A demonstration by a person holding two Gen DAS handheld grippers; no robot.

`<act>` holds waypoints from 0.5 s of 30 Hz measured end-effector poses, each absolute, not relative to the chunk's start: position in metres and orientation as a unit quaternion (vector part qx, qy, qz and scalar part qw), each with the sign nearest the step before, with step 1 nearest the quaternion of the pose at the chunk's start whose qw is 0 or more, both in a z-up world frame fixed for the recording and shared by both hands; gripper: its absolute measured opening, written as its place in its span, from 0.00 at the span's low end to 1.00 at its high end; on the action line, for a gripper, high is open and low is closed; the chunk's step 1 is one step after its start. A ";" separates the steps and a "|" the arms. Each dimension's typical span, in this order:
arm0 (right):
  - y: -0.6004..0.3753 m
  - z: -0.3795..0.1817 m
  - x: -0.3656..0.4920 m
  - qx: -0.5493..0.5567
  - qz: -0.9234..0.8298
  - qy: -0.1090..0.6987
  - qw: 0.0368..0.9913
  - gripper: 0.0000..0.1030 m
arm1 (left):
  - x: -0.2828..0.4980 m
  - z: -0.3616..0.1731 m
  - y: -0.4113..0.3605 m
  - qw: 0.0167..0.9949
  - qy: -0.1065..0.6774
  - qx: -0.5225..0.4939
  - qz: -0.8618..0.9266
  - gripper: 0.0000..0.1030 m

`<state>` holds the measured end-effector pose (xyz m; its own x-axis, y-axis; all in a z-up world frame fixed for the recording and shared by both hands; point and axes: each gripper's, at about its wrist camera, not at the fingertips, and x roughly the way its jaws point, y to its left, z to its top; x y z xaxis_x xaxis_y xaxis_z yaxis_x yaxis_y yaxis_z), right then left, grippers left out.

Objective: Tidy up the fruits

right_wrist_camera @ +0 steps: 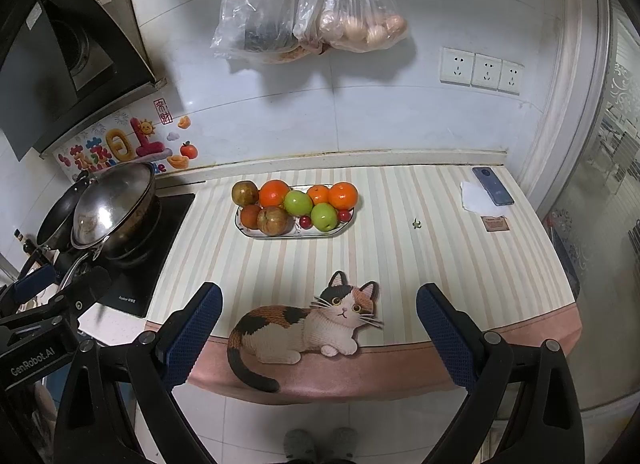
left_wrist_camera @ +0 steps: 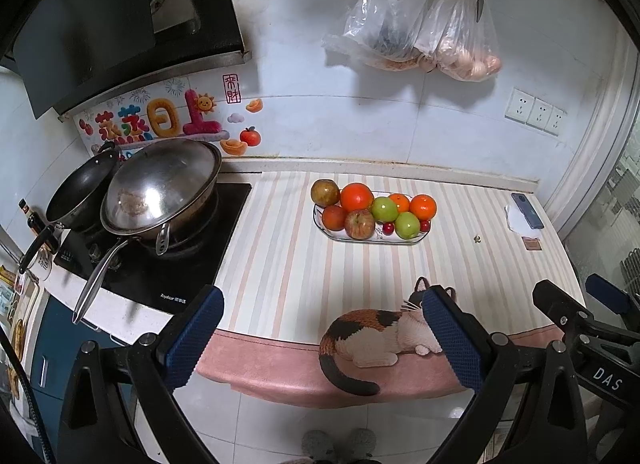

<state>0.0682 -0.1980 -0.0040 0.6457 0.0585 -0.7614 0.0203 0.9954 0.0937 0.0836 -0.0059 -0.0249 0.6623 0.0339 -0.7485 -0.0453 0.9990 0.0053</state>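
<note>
Blue-padded, each hand-held gripper, left (left_wrist_camera: 320, 338) and right (right_wrist_camera: 318, 338), hangs wide open and empty.
Fruit fills the plate (left_wrist_camera: 340, 235) mid-counter (left_wrist_camera: 280, 264), well apart; the cherries sit half hidden.

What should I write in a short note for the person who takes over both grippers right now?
Left gripper: open, empty, held back at the counter's front edge.
Right gripper: open, empty, same height, beside it.
Fruits: all piled on the oval plate at the back of the striped mat: oranges, two green apples, a red apple, cherries.
Done: no fruit lies off the plate.
Left: possibly only tidying the pile.
</note>
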 end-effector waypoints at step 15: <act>-0.199 -0.006 0.070 0.047 0.014 0.422 0.905 0.97 | 0.084 -0.023 -0.011 0.912 0.409 -0.009 0.024 0.99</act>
